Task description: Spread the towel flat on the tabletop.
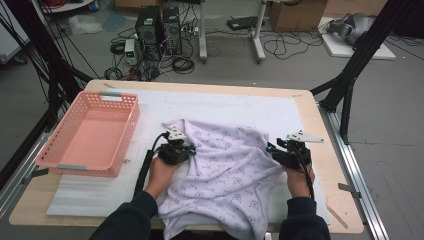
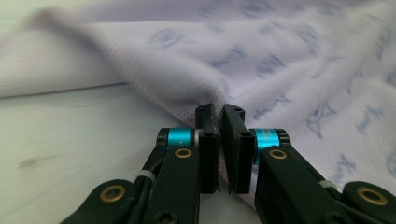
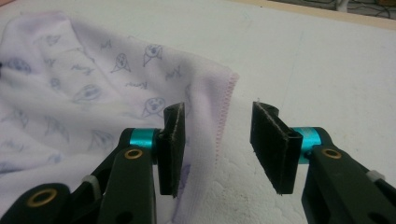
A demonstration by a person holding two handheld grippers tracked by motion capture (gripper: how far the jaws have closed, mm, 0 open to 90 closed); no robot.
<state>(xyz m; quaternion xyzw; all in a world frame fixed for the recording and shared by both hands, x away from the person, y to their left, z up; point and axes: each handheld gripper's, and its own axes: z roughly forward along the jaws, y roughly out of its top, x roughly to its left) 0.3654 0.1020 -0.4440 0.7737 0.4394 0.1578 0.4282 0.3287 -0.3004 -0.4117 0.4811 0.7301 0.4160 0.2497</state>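
A pale lilac cloth [image 1: 225, 170] with small blue prints lies crumpled on the white mat, and its near part hangs over the table's front edge. My left gripper [image 1: 191, 149] is at the cloth's left edge. In the left gripper view its jaws [image 2: 219, 114] are shut on a fold of the cloth [image 2: 289, 60]. My right gripper [image 1: 271, 148] is at the cloth's right edge. In the right gripper view it stands open [image 3: 217, 119], with the pink-stitched hem of the cloth [image 3: 84, 93] between the jaws. Its left pad [image 3: 172, 140] lies against the fabric, and the right pad is apart from it.
A pink plastic basket [image 1: 131, 120] stands at the table's left, with nothing in it. A white foam mat [image 1: 240, 102] covers most of the wooden table [image 1: 332, 170]. Beyond the table, computer towers and cables are on the floor.
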